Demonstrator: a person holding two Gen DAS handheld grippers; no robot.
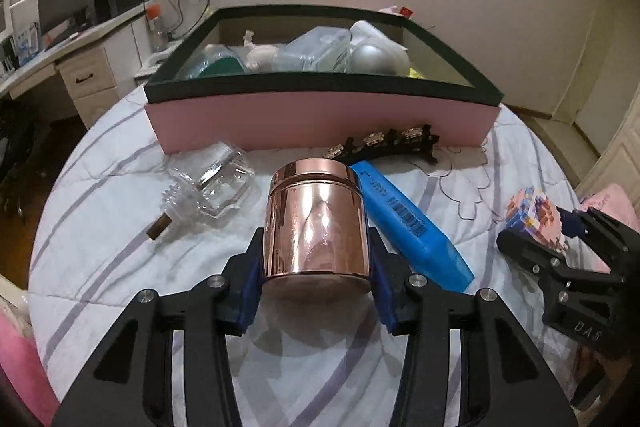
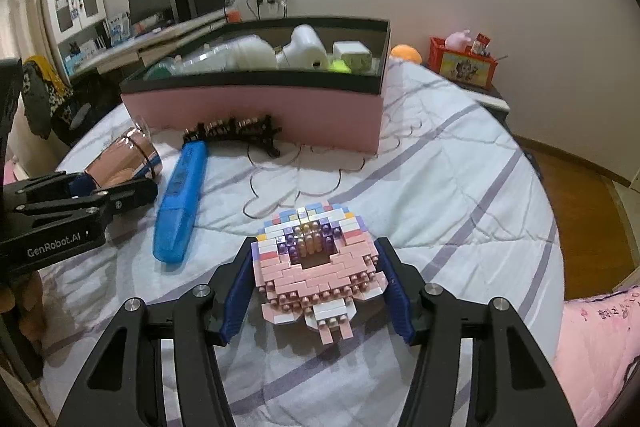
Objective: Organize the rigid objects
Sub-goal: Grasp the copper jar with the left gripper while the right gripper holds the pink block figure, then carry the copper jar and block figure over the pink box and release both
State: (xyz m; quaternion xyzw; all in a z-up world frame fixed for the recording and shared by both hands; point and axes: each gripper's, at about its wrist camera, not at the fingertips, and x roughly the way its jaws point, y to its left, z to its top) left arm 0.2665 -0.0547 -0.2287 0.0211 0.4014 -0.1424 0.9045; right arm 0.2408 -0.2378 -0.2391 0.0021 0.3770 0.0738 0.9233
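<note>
Rose-gold jar (image 1: 316,223) between left fingers (image 1: 250,279)

right gripper (image 2: 318,267): both pads pressed on pink brick model (image 2: 316,267) | left gripper (image 2: 120,187): at bed's (image 2: 460,187) left edge, clamped on copper jar (image 2: 120,163) | blue case (image 2: 180,203): flat, between the grippers | black hair clip (image 2: 236,131): against pink box's (image 2: 256,115) front wall | box: near bed's far edge, holds white items

Jar (image 1: 316,223) between bottle (image 1: 212,183) and case (image 1: 412,223)
</note>
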